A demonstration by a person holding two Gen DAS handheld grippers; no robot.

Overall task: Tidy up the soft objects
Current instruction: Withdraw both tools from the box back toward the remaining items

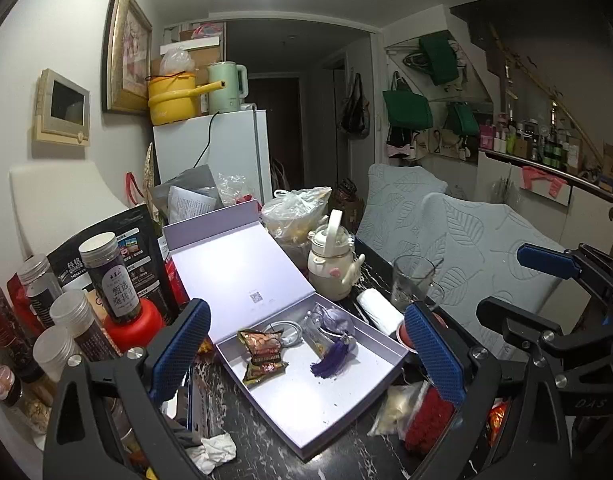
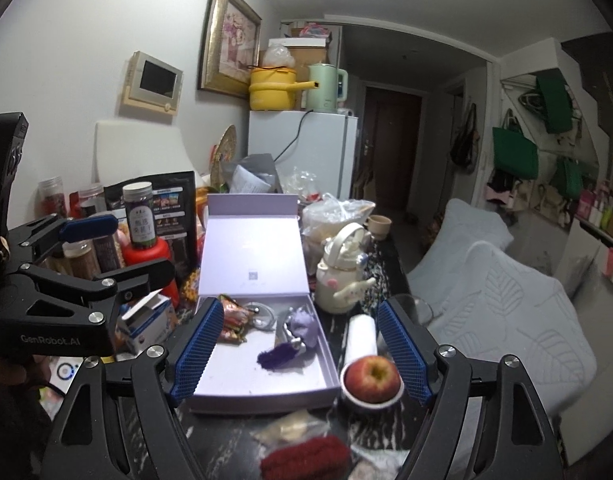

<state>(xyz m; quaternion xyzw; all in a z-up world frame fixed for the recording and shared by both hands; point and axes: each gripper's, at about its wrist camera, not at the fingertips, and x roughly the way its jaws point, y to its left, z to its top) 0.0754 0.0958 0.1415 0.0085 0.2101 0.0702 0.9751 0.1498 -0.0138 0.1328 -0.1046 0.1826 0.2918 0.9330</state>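
Observation:
An open lavender box (image 1: 306, 400) lies on the dark marble table with its lid tipped back. Inside it are a purple tassel (image 1: 332, 360), a foil snack packet (image 1: 262, 354) and a clear pouch. My left gripper (image 1: 306, 352) hovers open above the box with nothing between its pads. In the right wrist view my right gripper (image 2: 300, 348) is also open and empty, over the box (image 2: 266, 384) where the tassel (image 2: 276, 356) and a purple fluffy piece (image 2: 304, 326) lie. A red knitted item (image 2: 306, 456) lies on the table in front of the box.
Jars and packets (image 1: 110, 276) crowd the left. A white kettle (image 1: 332, 268), a glass (image 1: 412, 280) and a white roll (image 2: 360, 338) stand right of the box, with an apple (image 2: 372, 374) in a bowl. A cushioned sofa (image 1: 466, 240) borders the table's right edge.

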